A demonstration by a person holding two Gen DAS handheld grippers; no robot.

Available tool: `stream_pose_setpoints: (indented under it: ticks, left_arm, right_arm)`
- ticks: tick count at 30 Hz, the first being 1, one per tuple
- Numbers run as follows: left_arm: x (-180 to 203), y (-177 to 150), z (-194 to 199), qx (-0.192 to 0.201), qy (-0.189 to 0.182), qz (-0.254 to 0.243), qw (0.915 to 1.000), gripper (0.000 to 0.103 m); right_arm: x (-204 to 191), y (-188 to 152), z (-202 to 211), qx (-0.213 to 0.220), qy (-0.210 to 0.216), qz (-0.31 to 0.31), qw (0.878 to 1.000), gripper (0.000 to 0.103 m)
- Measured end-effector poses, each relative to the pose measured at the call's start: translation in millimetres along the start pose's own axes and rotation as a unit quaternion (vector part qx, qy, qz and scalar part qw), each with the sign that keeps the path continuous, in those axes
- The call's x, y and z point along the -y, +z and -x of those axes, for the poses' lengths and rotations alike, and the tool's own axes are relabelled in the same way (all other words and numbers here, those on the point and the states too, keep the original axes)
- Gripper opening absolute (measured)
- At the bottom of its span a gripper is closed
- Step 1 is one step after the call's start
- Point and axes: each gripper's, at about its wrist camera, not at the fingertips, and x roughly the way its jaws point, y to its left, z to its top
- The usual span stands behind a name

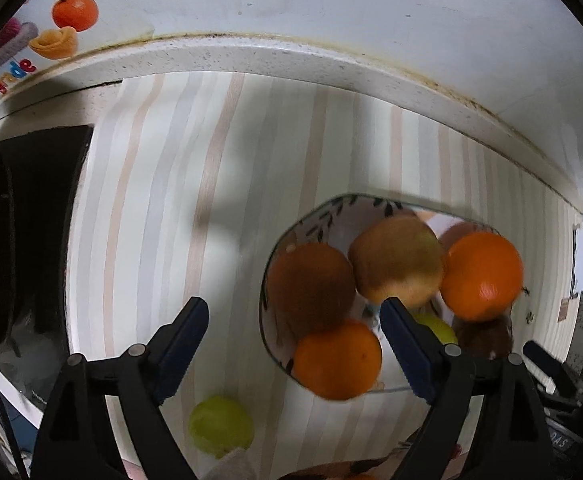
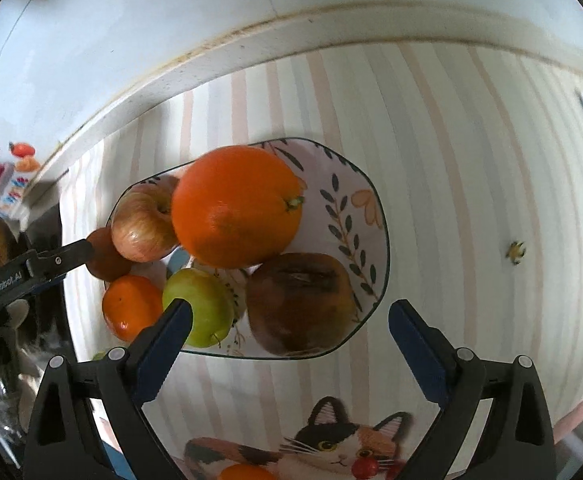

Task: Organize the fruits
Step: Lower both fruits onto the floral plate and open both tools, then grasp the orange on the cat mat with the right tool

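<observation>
Fruits heaped in a patterned bowl [image 2: 365, 196] on a striped tablecloth [image 2: 471, 184].

Right gripper [image 2: 289, 320]: jaws spread wide, nothing between them, poised over the near rim of the bowl. Left fingertip [image 2: 179, 312] overlapping a green apple [image 2: 197, 306] in the picture; contact cannot be told. Just beyond, a brown, bruised fruit [image 2: 301, 304] against the near rim. Behind both, a large orange [image 2: 235, 206] on top of the heap, stem end toward the right. Left of it, a red-yellow apple [image 2: 143, 226] touching the large orange. At the bowl's left edge, a small orange [image 2: 131, 306] and a dark reddish fruit [image 2: 105, 258].

Left gripper [image 1: 293, 320]: jaws likewise released and empty, held at the left side of the bowl [image 1: 323, 216], its dark finger reaching the dark reddish fruit in the right wrist view. Between its fingers in the left wrist view, the small orange [image 1: 337, 360] and the dark reddish fruit [image 1: 309, 288]. Farther right, the red-yellow apple [image 1: 397, 260] and the large orange [image 1: 481, 276].

Outside the bowl: a second green fruit [image 1: 219, 426] alone on the tablecloth [image 1: 171, 200], near the left gripper's left finger. Cat-print mat [image 2: 331, 444] at the near edge. Pale speckled counter ledge [image 1: 251, 56] along the far side of the cloth, white wall [image 1: 331, 0] above it.
</observation>
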Motion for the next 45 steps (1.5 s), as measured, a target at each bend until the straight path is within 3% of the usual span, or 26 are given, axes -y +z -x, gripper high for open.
stream_pose_setpoints:
  ticks: [7,17,35,45]
  left_arm:
    - [6,-35,24,0.034,0.034,-0.021,0.9987,0.088]
    - [2,-88,80,0.11,0.047,-0.029,0.9924,0.088]
    - [12,-166,153,0.182,0.036,-0.055,0.9811,0.088]
    - [13,-187,171,0.204,0.037,-0.056,0.9768,0.088]
  right_arm:
    - [-14,-15,20,0.015,-0.031,0.018,0.999,0.1]
    - [-29,-61,70,0.065,-0.062,0.05,0.995,0.1]
    - [-46,-139,159,0.145,-0.053,0.086,0.984,0.1]
    - [-50,-164,187,0.172,-0.042,0.089,0.98,0.1]
